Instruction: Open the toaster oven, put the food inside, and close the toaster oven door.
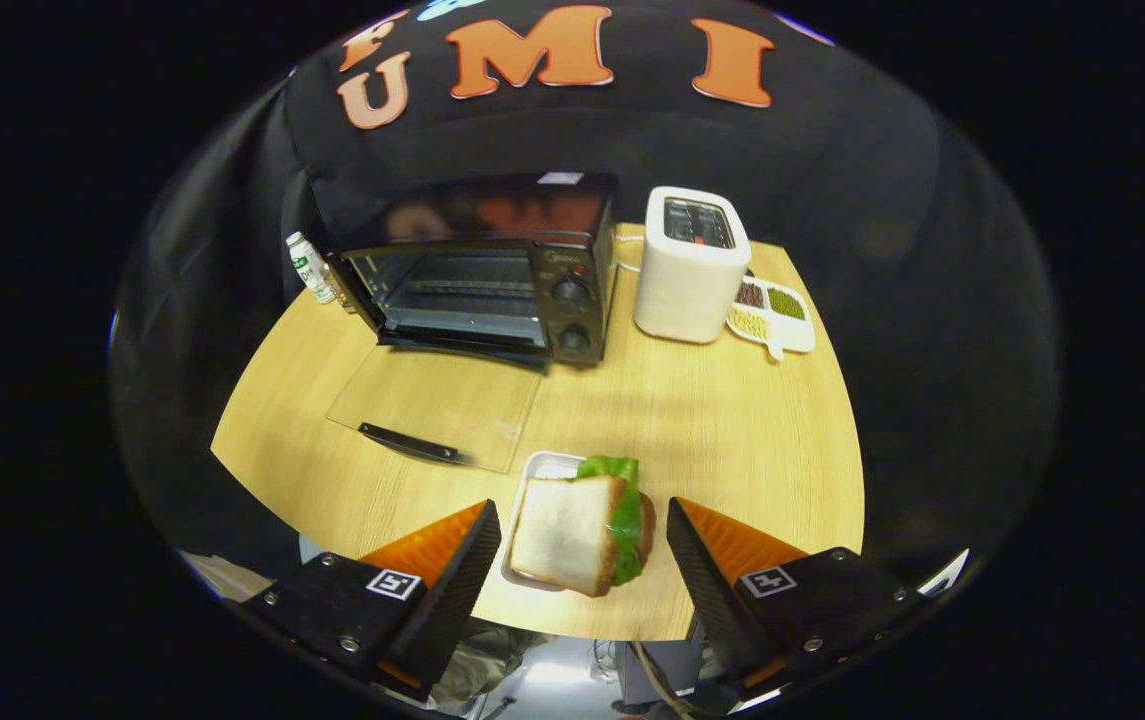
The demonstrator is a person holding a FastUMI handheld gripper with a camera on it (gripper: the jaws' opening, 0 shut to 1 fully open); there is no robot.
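The wooden table (712,420) is bright, the cloth wall is dark, and the edges bend round.

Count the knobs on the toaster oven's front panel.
2: upper knob and lower knob, stacked on the toaster oven panel, right of its open door. Gripper open around the sandwich.
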